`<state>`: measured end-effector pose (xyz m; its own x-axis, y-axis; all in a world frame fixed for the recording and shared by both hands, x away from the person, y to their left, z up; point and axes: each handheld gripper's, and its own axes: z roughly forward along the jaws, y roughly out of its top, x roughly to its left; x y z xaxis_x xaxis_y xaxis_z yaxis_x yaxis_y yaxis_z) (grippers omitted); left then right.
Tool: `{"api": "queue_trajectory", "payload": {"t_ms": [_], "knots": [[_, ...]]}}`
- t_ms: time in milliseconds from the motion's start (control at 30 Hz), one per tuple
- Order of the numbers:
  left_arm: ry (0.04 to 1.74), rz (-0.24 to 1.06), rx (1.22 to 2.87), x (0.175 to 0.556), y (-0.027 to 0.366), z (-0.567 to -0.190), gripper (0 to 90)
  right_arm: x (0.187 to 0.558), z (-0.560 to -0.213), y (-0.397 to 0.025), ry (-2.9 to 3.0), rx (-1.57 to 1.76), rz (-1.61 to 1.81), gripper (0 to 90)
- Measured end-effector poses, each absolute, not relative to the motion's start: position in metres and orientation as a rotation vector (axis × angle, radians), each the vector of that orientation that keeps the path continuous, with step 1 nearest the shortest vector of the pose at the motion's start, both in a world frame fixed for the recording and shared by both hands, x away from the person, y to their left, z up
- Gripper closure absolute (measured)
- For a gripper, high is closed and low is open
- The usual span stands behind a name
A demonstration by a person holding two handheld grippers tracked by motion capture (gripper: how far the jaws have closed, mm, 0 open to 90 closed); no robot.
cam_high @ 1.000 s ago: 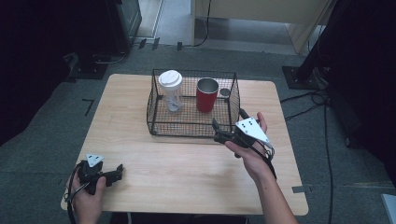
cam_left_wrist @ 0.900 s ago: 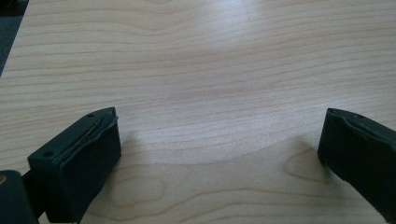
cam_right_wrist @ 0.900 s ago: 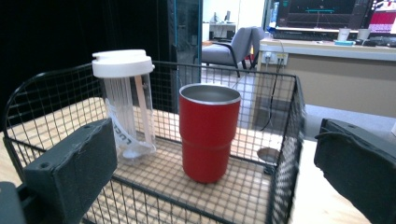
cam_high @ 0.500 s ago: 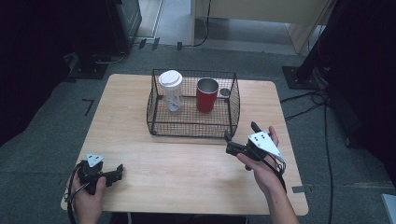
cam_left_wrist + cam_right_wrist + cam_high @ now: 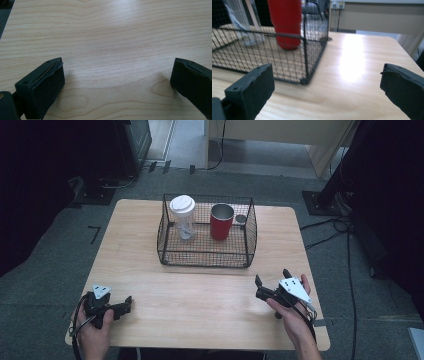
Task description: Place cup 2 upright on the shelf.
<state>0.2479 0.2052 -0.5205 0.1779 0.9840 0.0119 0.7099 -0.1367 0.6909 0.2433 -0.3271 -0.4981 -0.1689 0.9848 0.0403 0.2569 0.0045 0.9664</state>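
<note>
High view shows one basket (image 5: 205, 256) holding one white-lidded cup (image 5: 182, 216) and one red cup (image 5: 221, 221). Left hand-held gripper (image 5: 117, 82) gapes wide over bare surface (image 5: 112, 37), holding nothing. Right hand-held gripper (image 5: 327, 85), wide open and empty, sits just beside the basket's corner.

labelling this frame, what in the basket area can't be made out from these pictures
- Small round object behind the red cup: high view, too small and half hidden by mesh to identify.
- Clear cup contents: right gripper view, blurred, its top cut by the upper edge.
- Red cup top: right gripper view, cut off by the upper edge.
</note>
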Motion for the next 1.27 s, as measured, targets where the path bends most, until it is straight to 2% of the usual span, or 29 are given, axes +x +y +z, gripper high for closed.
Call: {"api": "queue_trajectory", "payload": {"t_ms": [300,533,700,1267], "knots": [[1.591,0.650,1.911,0.248,0.205,-0.520,0.0,0.231,-0.519,-0.345,1.595,1.377,1.055,0.0],[1.588,0.651,1.912,0.248,0.204,-0.521,0.0,0.231,-0.521,-0.348,1.655,1.457,1.001,0.0],[1.588,0.651,1.913,0.248,0.204,-0.521,0.0,0.237,-0.528,-0.352,1.870,1.649,0.810,0.0],[1.579,0.648,1.920,0.249,0.203,-0.520,0.0,0.239,-0.528,-0.354,1.839,1.699,0.803,0.0]]}}
